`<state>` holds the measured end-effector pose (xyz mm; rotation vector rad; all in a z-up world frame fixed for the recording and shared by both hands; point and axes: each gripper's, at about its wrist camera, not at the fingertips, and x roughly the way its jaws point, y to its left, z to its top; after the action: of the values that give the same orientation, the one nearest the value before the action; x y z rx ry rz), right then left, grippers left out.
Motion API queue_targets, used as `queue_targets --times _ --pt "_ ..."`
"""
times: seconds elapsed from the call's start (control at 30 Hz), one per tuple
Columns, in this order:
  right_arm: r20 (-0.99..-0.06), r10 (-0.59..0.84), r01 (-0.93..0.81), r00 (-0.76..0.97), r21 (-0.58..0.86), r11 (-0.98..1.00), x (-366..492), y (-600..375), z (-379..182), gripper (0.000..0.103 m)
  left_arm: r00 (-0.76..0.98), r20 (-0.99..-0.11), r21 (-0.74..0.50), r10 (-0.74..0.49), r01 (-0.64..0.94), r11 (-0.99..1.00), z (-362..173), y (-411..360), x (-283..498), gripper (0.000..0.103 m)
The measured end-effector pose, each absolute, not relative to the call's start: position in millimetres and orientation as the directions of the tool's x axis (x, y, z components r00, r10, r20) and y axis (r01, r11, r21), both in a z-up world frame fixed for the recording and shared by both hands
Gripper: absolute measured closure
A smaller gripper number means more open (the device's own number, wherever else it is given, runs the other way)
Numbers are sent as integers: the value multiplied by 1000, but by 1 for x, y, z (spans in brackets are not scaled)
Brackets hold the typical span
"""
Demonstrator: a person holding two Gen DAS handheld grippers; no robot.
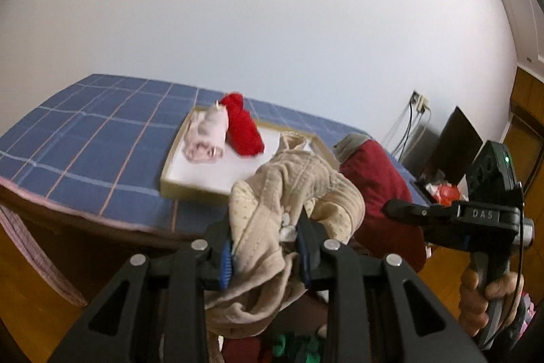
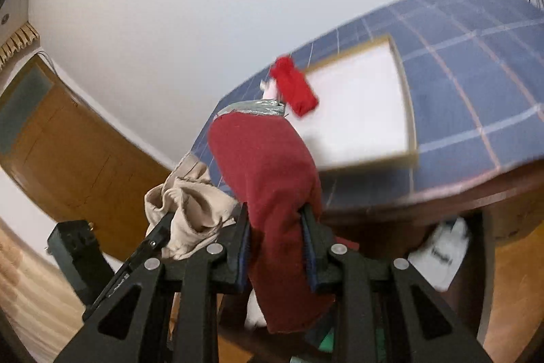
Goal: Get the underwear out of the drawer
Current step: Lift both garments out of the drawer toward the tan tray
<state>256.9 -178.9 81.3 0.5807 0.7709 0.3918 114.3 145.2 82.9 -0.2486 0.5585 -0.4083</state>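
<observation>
My left gripper (image 1: 267, 244) is shut on beige underwear (image 1: 292, 193) and holds it up in front of the bed. My right gripper (image 2: 277, 247) is shut on dark red underwear (image 2: 272, 179) with a grey waistband, also held up; it also shows in the left wrist view (image 1: 377, 189). The beige piece also shows at the left of the right wrist view (image 2: 187, 210). On the bed a shallow white tray (image 1: 190, 176) holds a pink rolled piece (image 1: 207, 138) and a bright red piece (image 1: 243, 125). The drawer below is mostly hidden; green and white clothes (image 2: 442, 254) peek out.
The bed has a blue plaid cover (image 1: 85, 131) and a wooden frame (image 2: 442, 203). A white wall is behind. A wall socket with cables (image 1: 420, 104) and a dark screen (image 1: 455, 142) stand at right. A wooden door (image 2: 68, 152) and wood floor (image 1: 27, 295) surround.
</observation>
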Motion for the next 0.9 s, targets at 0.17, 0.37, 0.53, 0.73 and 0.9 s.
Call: queue_targets --times 0.17,0.37,0.53,0.73,0.9 --pt "-517 453 -86 726 586 806 278 -177 95 75 796 -420 -365 -436 292 884 90 137 144 75" --pt "-508 405 -52 760 574 817 295 -183 101 75 809 -399 -377 -430 283 882 90 120 175 75" --pt "-499 371 -32 783 564 825 315 -183 102 75 820 -398 -378 -412 263 888 89 107 196 75" --pt "-512 323 23 796 558 830 350 -191 101 75 840 -390 -369 -378 234 899 88 92 225 75" --pt "-530 291 69 796 558 827 378 -197 94 75 844 -390 -394 -370 210 895 84 78 252 75"
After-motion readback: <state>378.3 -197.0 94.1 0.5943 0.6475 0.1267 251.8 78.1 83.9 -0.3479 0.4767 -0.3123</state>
